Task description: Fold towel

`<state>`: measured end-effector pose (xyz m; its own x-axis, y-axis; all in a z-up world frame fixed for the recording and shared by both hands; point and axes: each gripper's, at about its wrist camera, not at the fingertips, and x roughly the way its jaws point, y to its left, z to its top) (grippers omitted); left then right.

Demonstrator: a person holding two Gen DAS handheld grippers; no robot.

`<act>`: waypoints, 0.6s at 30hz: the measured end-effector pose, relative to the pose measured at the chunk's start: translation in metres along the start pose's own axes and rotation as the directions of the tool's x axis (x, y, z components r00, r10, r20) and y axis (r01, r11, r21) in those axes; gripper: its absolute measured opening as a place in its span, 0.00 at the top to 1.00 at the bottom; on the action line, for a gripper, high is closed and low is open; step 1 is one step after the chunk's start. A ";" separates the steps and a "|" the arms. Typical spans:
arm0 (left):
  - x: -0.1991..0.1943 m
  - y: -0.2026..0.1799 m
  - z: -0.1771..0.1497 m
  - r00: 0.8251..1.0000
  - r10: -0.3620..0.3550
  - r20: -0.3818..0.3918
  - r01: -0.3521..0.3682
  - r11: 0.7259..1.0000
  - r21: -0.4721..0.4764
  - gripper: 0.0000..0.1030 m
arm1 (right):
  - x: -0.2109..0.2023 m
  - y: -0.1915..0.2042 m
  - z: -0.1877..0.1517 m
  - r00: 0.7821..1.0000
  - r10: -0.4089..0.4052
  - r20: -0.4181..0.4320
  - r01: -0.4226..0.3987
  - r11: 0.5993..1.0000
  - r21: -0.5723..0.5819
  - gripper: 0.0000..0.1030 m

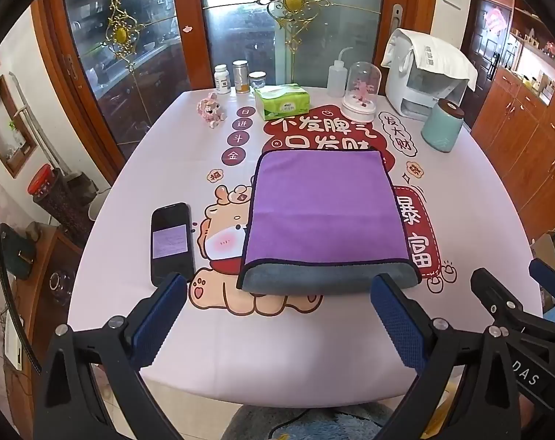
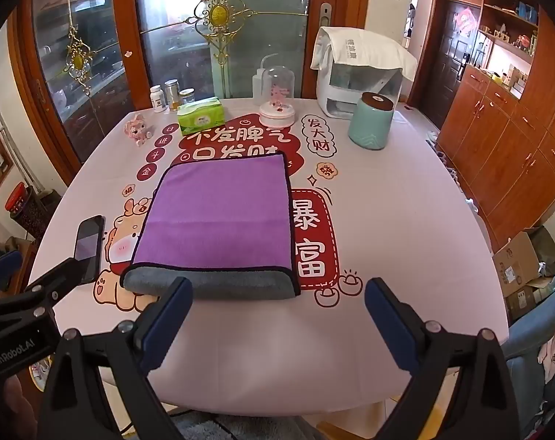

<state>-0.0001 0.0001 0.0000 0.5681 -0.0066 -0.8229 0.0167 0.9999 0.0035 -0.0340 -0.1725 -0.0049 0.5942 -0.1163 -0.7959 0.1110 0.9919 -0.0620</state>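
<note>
A purple towel [image 1: 325, 205] with a grey underside lies folded flat on the table, its grey fold facing me. It also shows in the right wrist view [image 2: 219, 216]. My left gripper [image 1: 277, 293] is open and empty, hovering just in front of the towel's near edge, left of centre. My right gripper [image 2: 277, 297] is open and empty, in front of the towel's near right corner. Each gripper shows at the edge of the other's view: the right gripper [image 1: 512, 293] and the left gripper [image 2: 39, 282].
A black phone [image 1: 171, 242] lies left of the towel. At the table's far side stand a green tissue box [image 1: 282, 101], bottles [image 1: 222, 79], a pink toy [image 1: 211, 110], a glass dome [image 1: 361, 90], a teal canister [image 1: 442, 124] and a white appliance [image 1: 424, 80]. Wooden cabinets [image 2: 504, 139] stand right.
</note>
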 end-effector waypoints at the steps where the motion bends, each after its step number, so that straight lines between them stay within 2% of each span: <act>1: 0.000 0.000 0.000 1.000 -0.001 -0.002 0.001 1.000 -0.001 0.03 | 0.000 0.000 0.000 1.000 0.000 0.002 0.000 1.000 0.000 0.07; 18: 0.000 0.000 0.000 1.000 0.000 -0.002 0.000 1.000 0.000 0.03 | 0.003 0.001 0.001 1.000 -0.003 0.002 0.003 1.000 -0.003 0.07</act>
<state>0.0000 0.0002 0.0000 0.5668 -0.0068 -0.8238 0.0169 0.9999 0.0034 -0.0317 -0.1716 -0.0070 0.5953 -0.1192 -0.7946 0.1103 0.9917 -0.0662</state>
